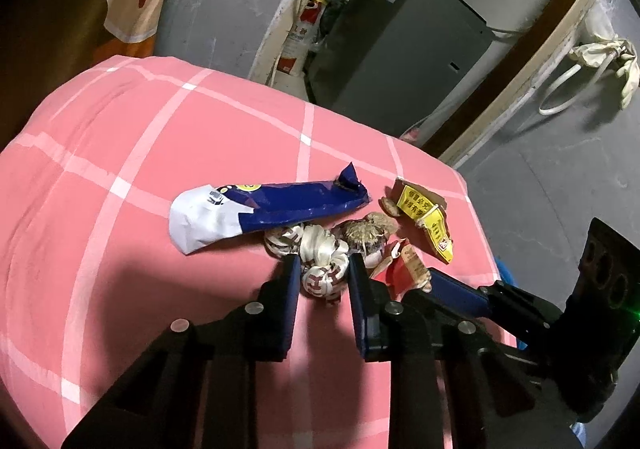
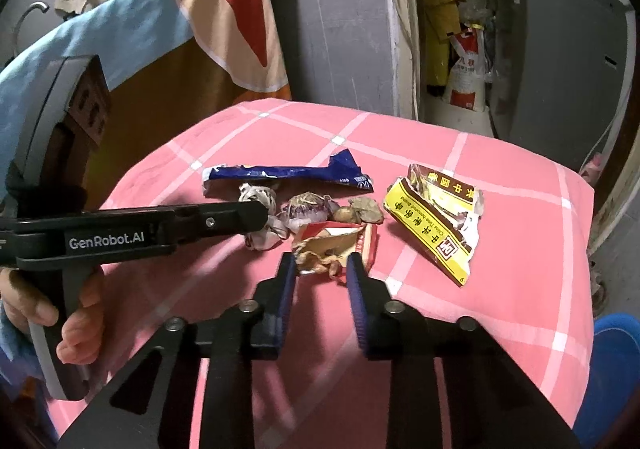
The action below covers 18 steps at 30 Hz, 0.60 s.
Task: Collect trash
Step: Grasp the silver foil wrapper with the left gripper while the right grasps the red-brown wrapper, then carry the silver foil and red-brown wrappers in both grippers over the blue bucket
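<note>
Trash lies in a heap on the pink checked cloth (image 1: 120, 177). A blue and white wrapper (image 1: 260, 209) lies at the back, also seen in the right wrist view (image 2: 288, 173). Crumpled white foil wrappers (image 1: 320, 269) sit between the fingers of my left gripper (image 1: 324, 273), which is open around them. A dried brown clump (image 1: 364, 233) lies behind. My right gripper (image 2: 320, 269) is open, its fingers on either side of a torn red and white box (image 2: 340, 243). A yellow torn packet (image 2: 436, 221) lies to the right.
The cloth covers a raised surface whose right edge (image 2: 576, 209) drops to the floor. A grey appliance (image 1: 400, 49) and bags stand behind. A towel-draped wooden piece (image 2: 224, 29) is at the back left. A blue object (image 2: 616, 369) sits low right.
</note>
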Each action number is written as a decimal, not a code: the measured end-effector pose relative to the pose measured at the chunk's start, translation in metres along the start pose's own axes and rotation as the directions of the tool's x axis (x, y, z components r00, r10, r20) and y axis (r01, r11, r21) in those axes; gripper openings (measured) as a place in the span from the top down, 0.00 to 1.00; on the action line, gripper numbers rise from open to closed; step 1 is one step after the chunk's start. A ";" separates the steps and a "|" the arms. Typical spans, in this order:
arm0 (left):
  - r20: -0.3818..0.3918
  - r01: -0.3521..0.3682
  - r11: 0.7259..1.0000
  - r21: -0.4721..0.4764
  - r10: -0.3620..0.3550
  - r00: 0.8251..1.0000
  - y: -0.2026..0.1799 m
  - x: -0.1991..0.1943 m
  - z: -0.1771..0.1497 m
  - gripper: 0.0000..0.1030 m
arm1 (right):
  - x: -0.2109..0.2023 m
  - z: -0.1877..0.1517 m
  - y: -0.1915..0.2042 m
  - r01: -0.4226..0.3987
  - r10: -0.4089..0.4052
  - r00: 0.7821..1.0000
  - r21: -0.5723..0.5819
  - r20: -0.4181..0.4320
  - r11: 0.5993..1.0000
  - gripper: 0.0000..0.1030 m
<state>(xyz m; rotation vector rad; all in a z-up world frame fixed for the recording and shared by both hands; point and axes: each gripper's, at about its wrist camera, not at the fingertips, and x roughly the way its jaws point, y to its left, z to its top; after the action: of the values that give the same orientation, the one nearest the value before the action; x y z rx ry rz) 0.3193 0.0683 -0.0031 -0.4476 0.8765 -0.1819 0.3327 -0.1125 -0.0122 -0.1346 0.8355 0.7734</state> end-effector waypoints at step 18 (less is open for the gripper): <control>0.208 -0.005 0.994 0.110 -0.018 0.978 -0.027 -0.055 -0.034 0.84 | -0.065 -0.022 0.014 0.081 -0.062 0.960 -0.057 0.273 0.995 0.82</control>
<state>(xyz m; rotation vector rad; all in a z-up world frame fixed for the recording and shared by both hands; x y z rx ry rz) 0.2596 0.0521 0.0288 -0.3595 0.6554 -0.1843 0.2825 -0.1483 0.0214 -0.1156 0.5418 0.7329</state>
